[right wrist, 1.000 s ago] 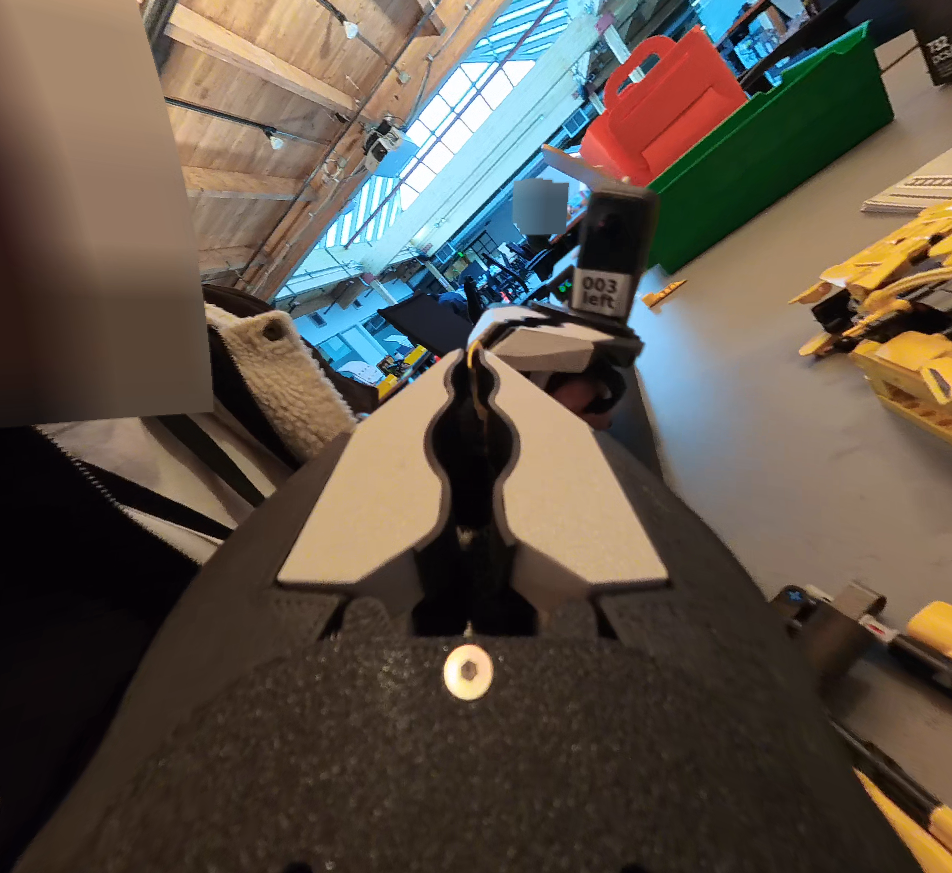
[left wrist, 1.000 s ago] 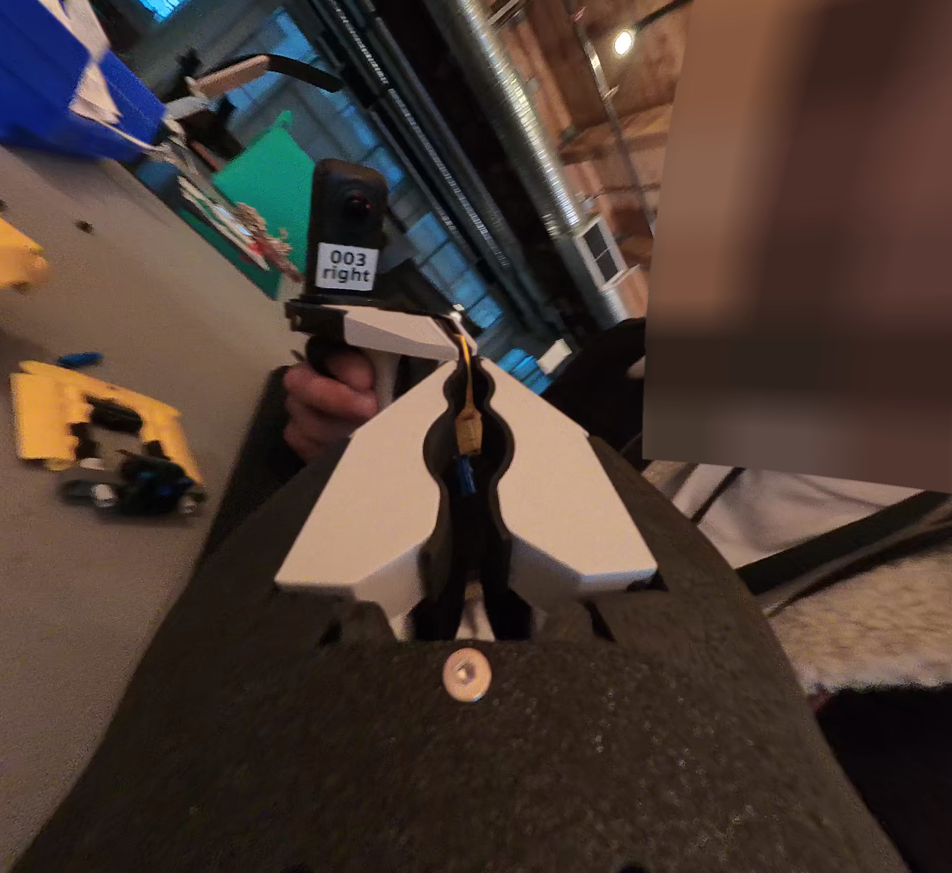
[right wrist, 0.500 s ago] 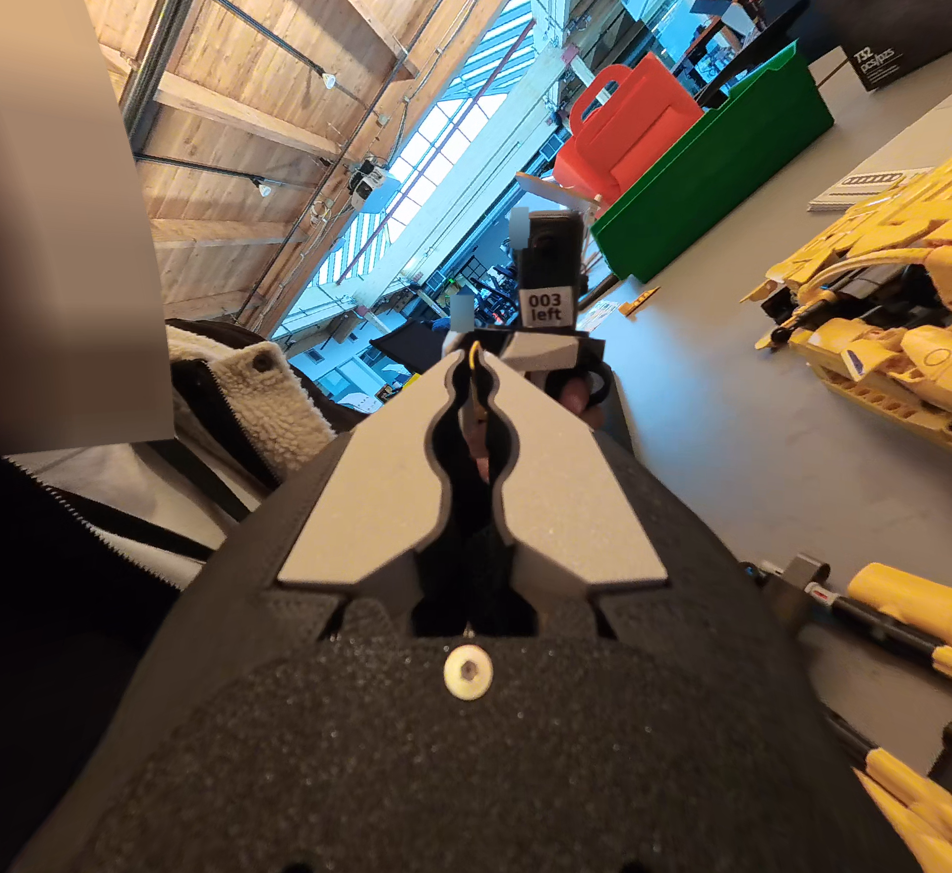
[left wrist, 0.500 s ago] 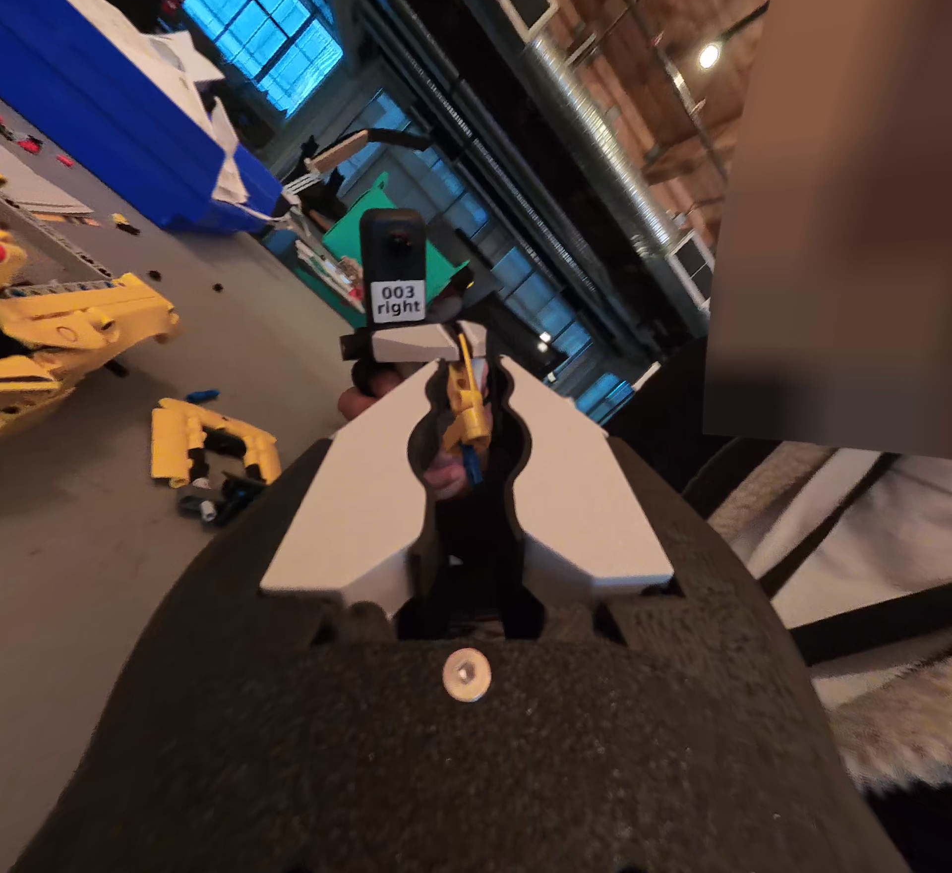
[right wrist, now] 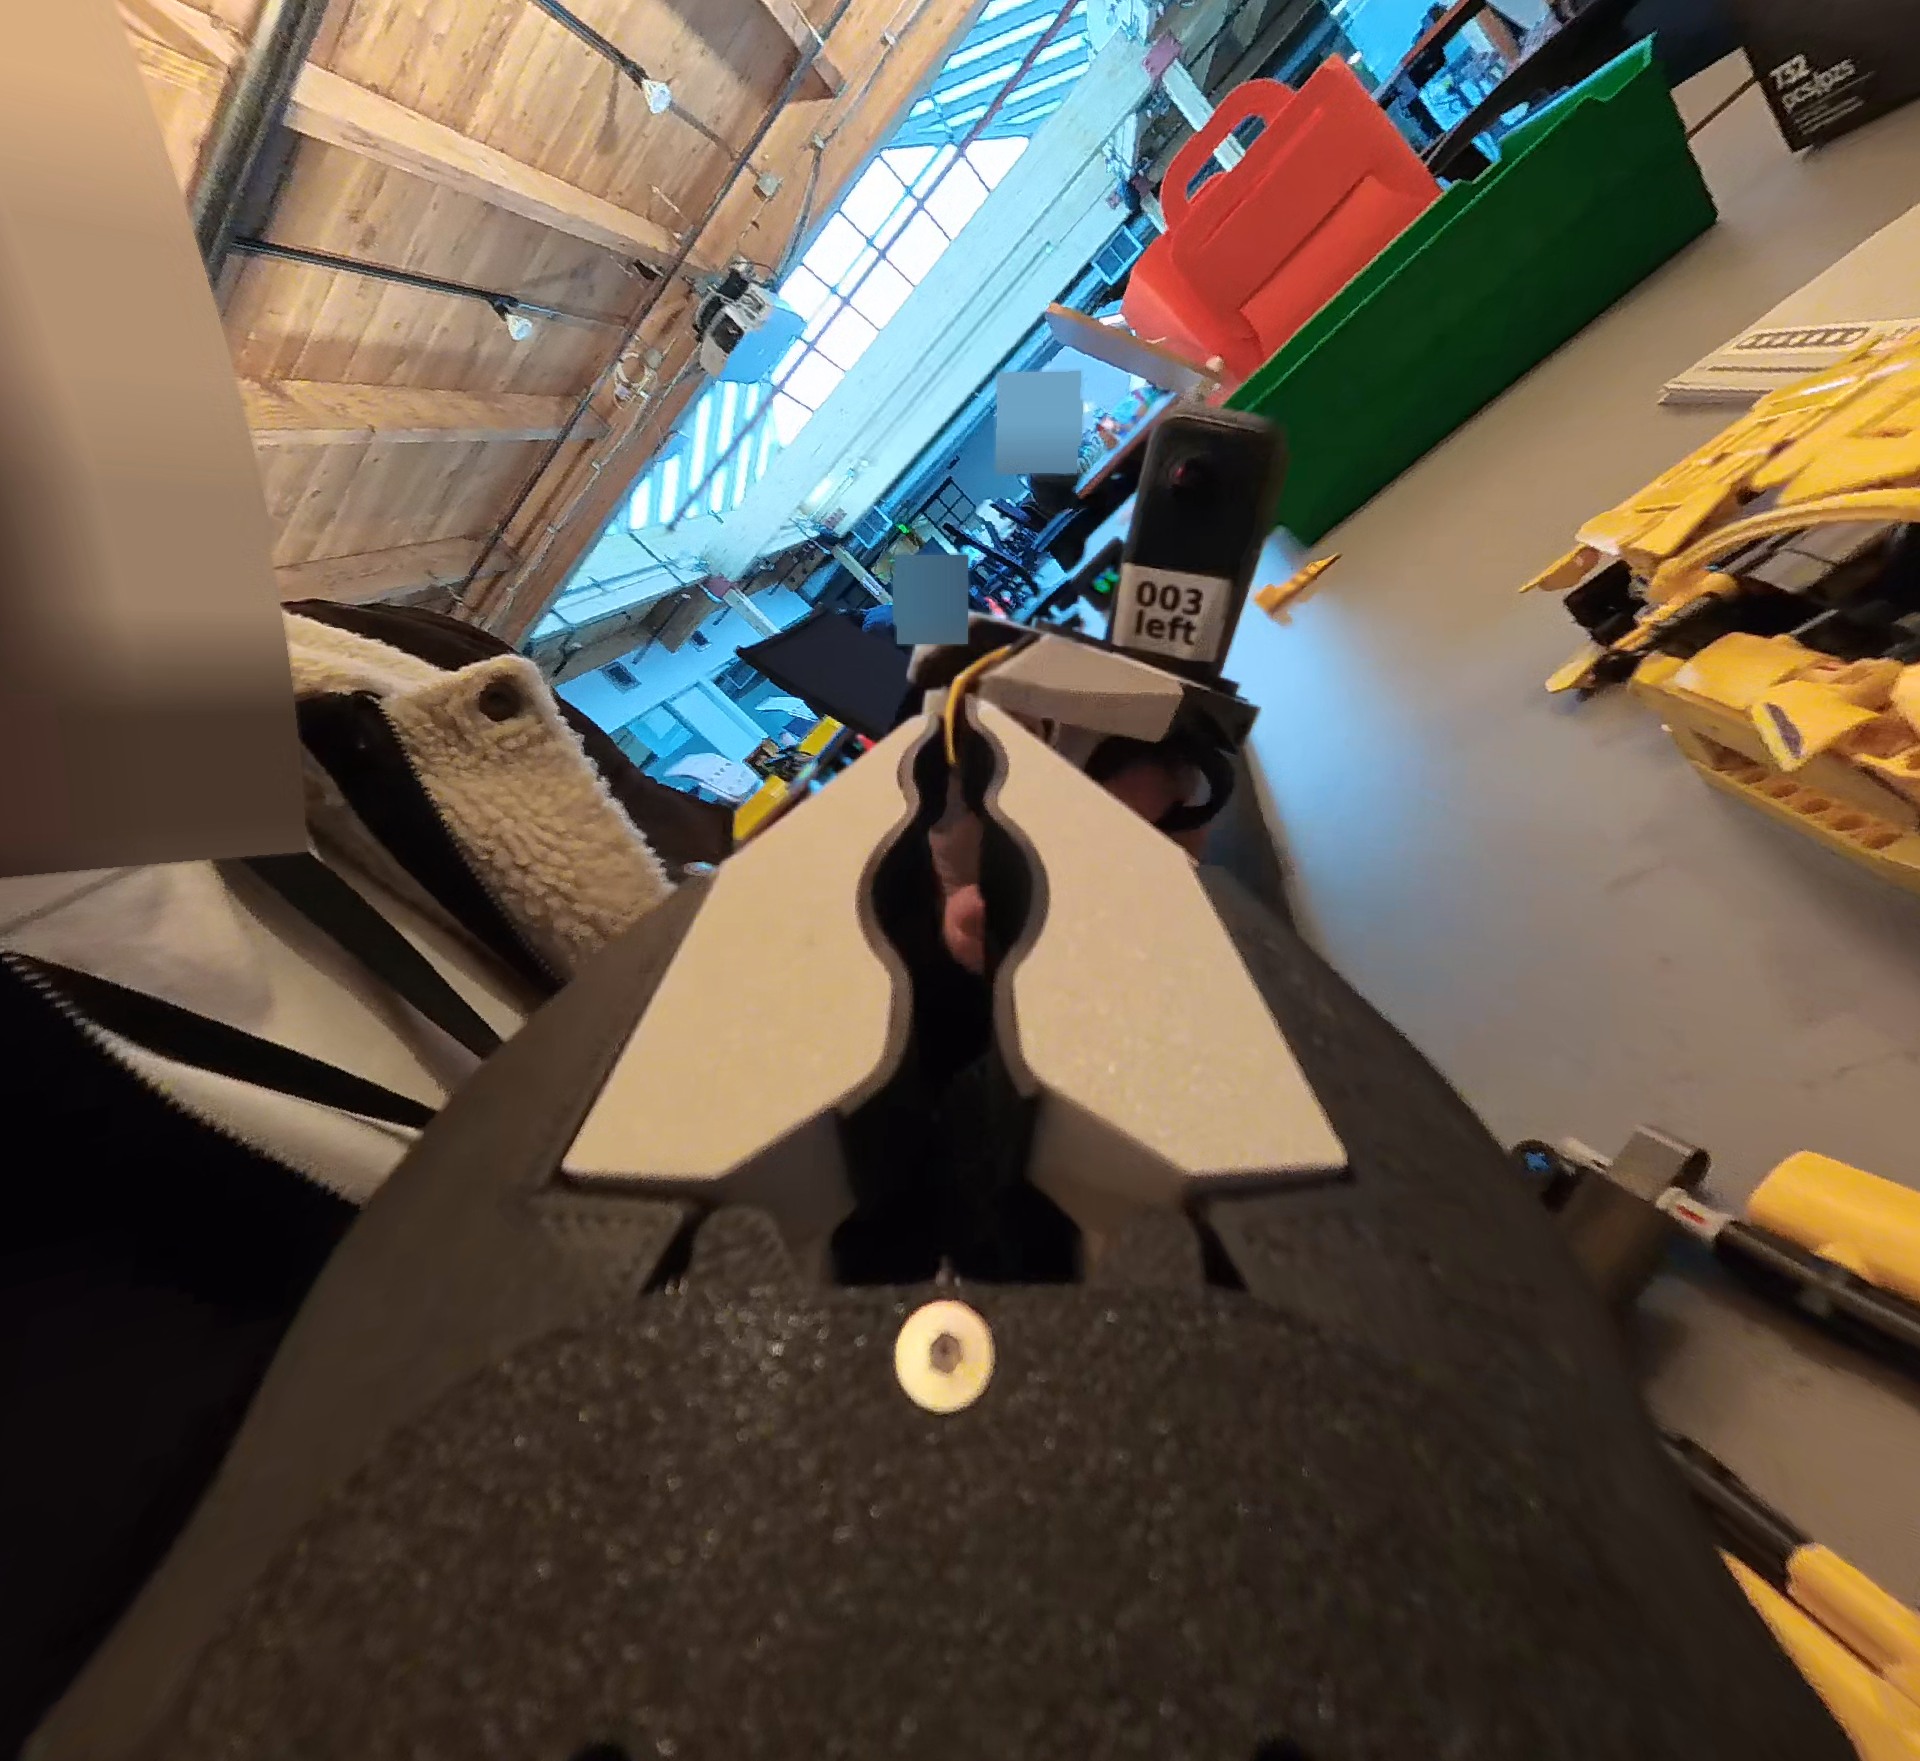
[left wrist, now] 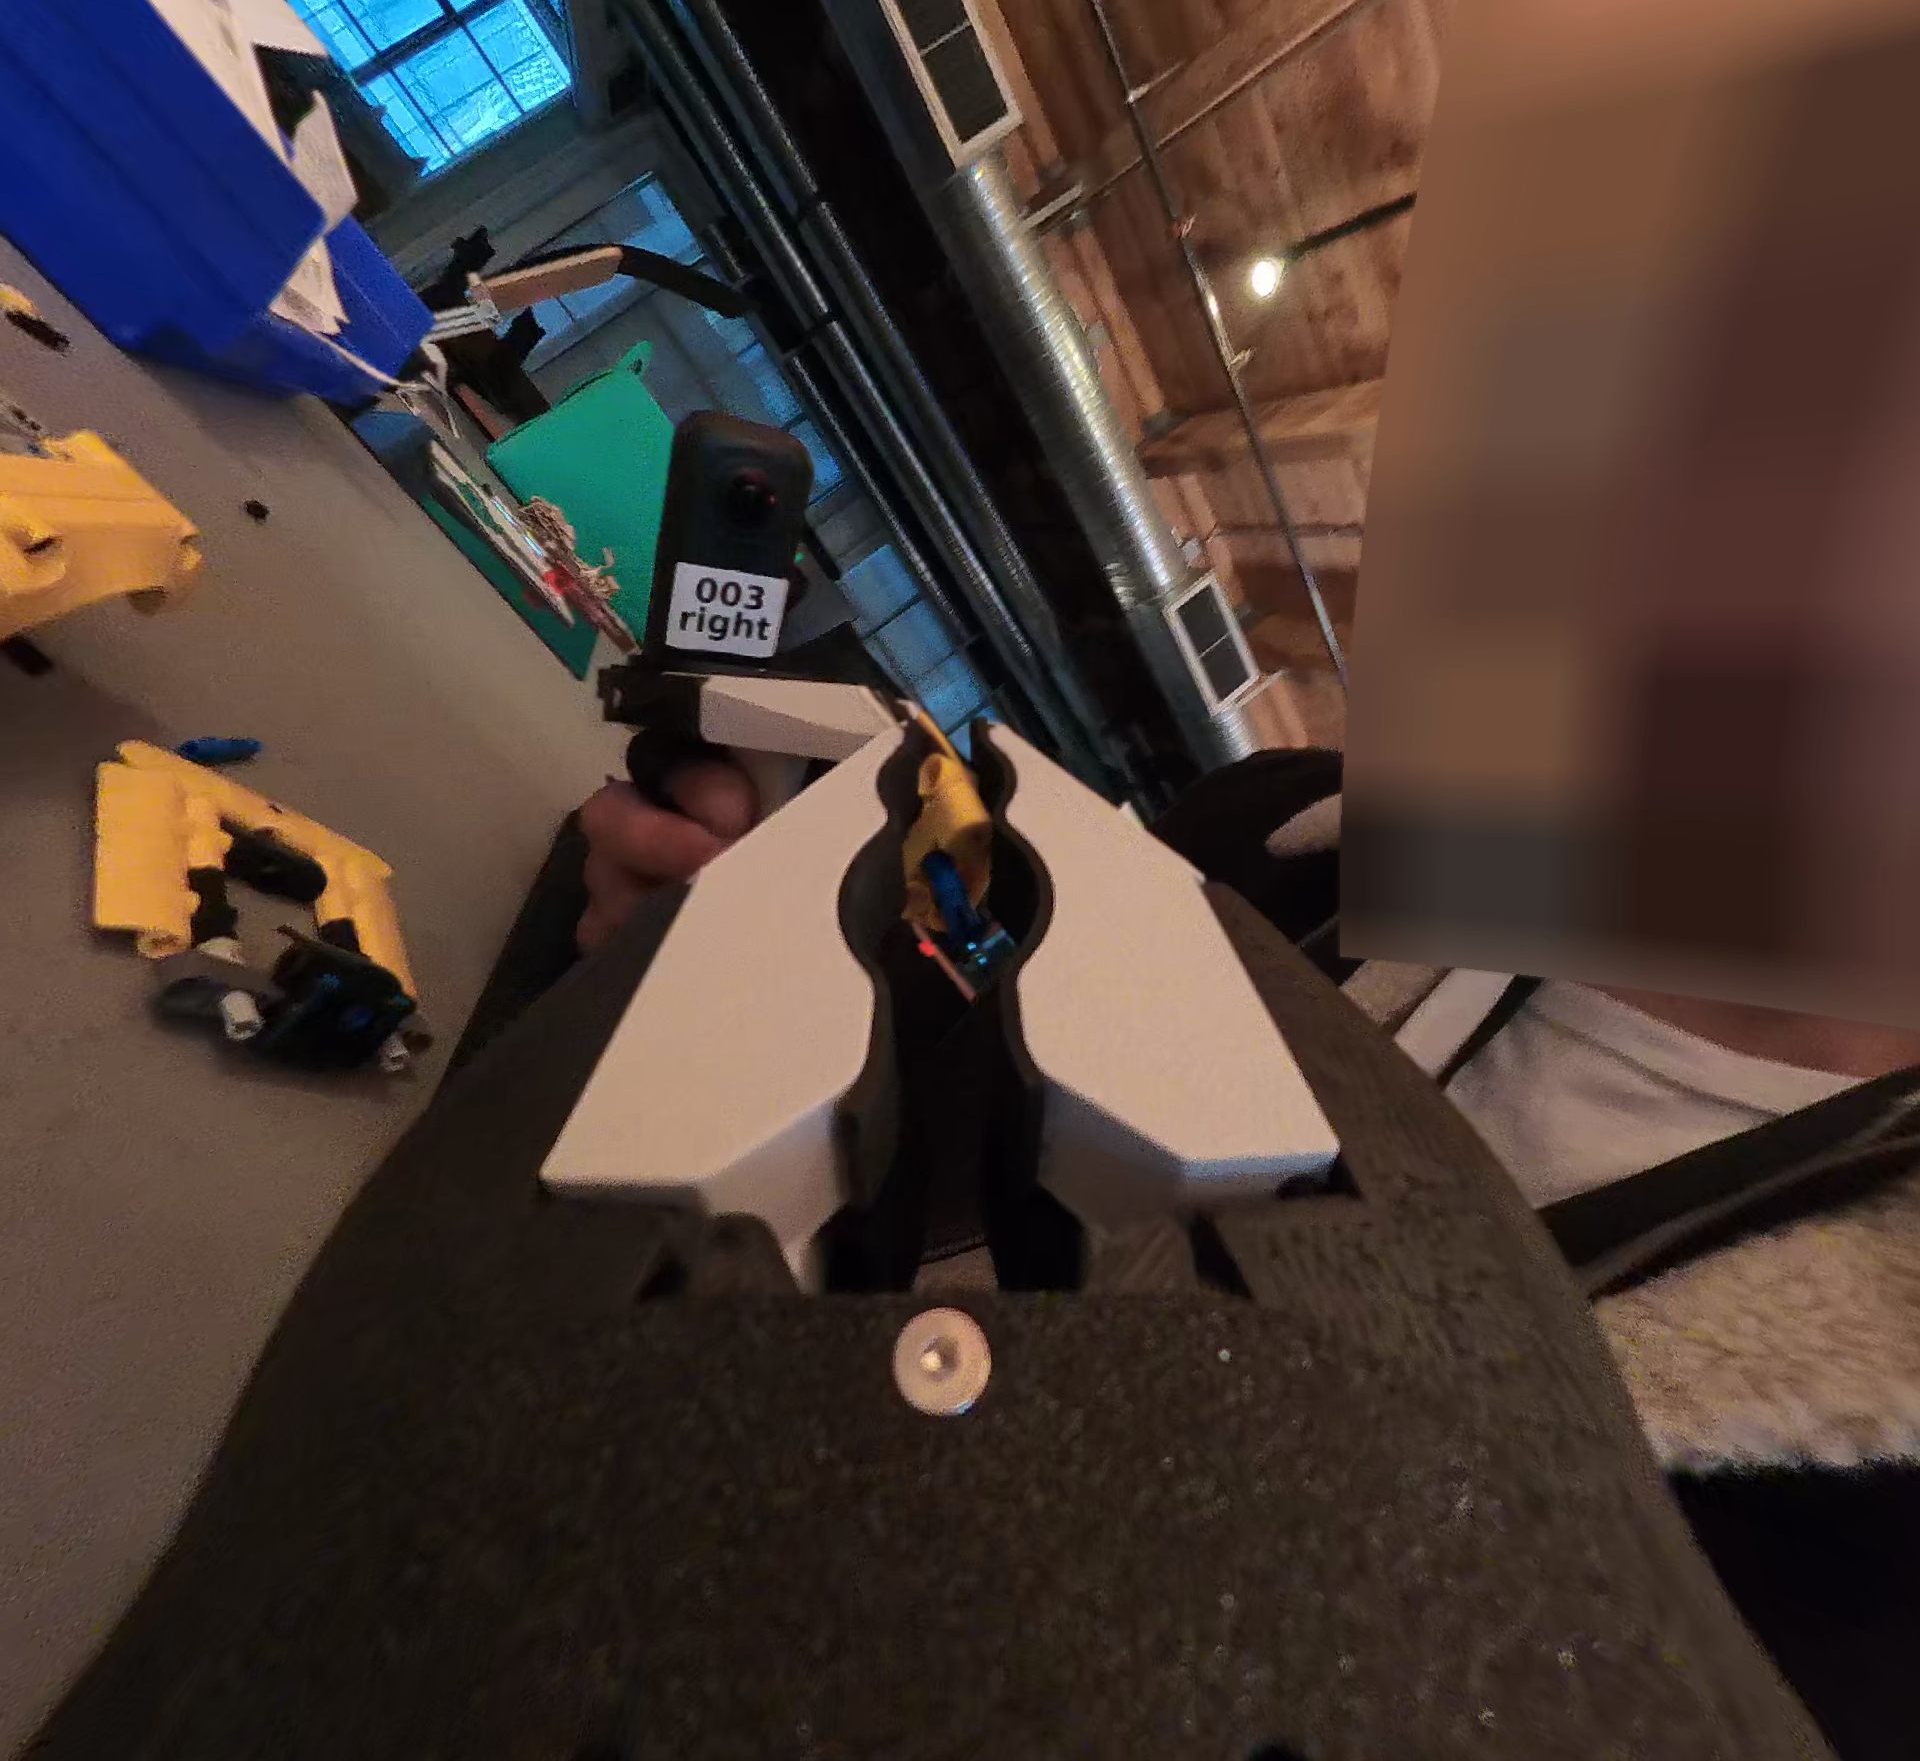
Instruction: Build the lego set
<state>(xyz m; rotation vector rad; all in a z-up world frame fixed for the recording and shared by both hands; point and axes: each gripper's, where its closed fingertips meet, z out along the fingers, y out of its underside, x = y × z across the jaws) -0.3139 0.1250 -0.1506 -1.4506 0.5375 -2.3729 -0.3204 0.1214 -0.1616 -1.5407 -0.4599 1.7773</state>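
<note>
a small yellow lego piece (left wrist: 943, 812) is held tight by the left gripper (left wrist: 940, 745). a thin yellow part (right wrist: 954, 724) is pinched by the right gripper (right wrist: 958, 737), above the grey tabletop (right wrist: 1455, 932).

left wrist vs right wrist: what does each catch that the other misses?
Left wrist only: blue bin, small yellow-and-black sub-assembly on the table, blue pin in the held yellow piece.
Right wrist only: green bin, red bag, large yellow model.
Both: left gripper and right gripper, tip to tip, shut on that piece; grey table.
</note>
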